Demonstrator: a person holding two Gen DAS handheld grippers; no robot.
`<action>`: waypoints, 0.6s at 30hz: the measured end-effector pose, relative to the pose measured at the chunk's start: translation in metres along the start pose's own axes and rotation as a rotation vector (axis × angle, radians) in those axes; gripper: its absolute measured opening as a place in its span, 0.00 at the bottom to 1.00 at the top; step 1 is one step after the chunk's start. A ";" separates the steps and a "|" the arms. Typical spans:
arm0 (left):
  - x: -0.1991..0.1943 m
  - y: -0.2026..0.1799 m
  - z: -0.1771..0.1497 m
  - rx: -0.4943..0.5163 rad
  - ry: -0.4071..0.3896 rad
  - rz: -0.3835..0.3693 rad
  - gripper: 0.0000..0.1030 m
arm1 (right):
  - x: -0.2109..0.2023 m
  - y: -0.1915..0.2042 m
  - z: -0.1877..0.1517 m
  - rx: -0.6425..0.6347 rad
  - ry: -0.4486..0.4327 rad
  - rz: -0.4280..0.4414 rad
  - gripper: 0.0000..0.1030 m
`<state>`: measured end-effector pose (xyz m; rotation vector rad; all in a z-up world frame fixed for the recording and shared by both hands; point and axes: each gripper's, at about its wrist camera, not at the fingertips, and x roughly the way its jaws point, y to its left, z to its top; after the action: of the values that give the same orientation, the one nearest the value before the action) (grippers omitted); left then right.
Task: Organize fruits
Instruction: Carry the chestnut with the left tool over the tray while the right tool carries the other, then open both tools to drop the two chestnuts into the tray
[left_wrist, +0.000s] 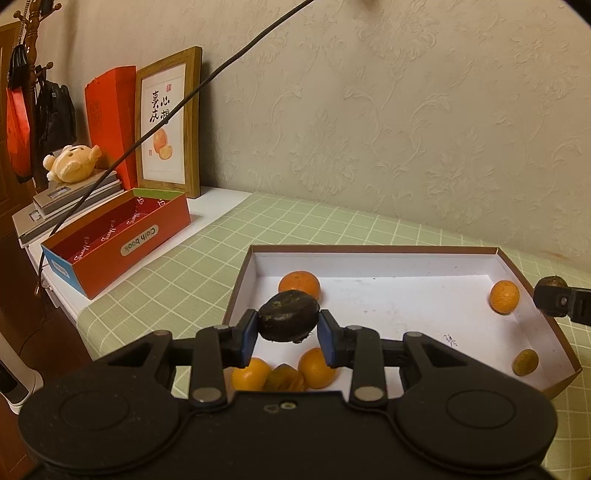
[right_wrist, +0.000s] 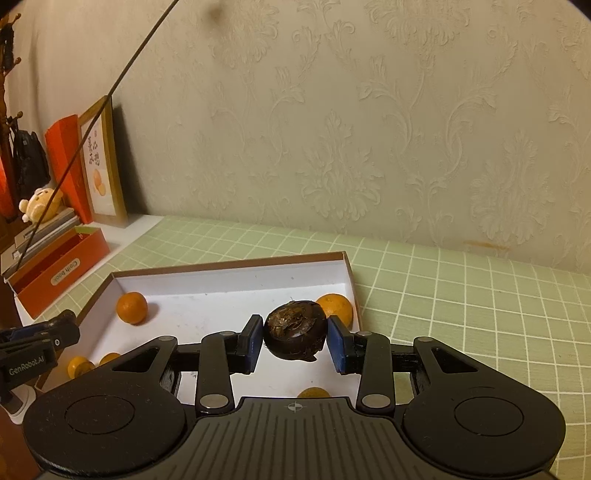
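Left gripper (left_wrist: 287, 334): I held a dark fruit (left_wrist: 288, 315) above the white tray (left_wrist: 369, 254).
Right gripper (right_wrist: 295, 341): I gripped another dark fruit (right_wrist: 295, 329).

A dark brown water chestnut (right_wrist: 295, 334) is clamped between the blue pads (right_wrist: 337, 345) of the right tongs (right_wrist: 294, 343), held above a shallow white tray (right_wrist: 229, 280) where mandarins (right_wrist: 132, 307) are scattered on the green-checked worktop (right_wrist: 461, 295).
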<state>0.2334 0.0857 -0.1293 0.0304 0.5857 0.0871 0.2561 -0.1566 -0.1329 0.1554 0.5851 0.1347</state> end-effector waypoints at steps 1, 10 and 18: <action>0.001 0.000 0.000 -0.002 0.001 0.000 0.25 | 0.001 0.000 0.000 0.000 -0.001 -0.001 0.37; 0.006 0.003 0.000 -0.005 0.011 0.007 0.25 | 0.006 -0.001 0.002 0.002 0.004 0.001 0.37; 0.016 0.002 0.005 -0.006 0.022 0.011 0.27 | 0.015 -0.001 0.004 -0.006 0.027 0.002 0.37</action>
<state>0.2493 0.0896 -0.1344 0.0267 0.6071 0.1001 0.2705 -0.1558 -0.1377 0.1486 0.6113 0.1404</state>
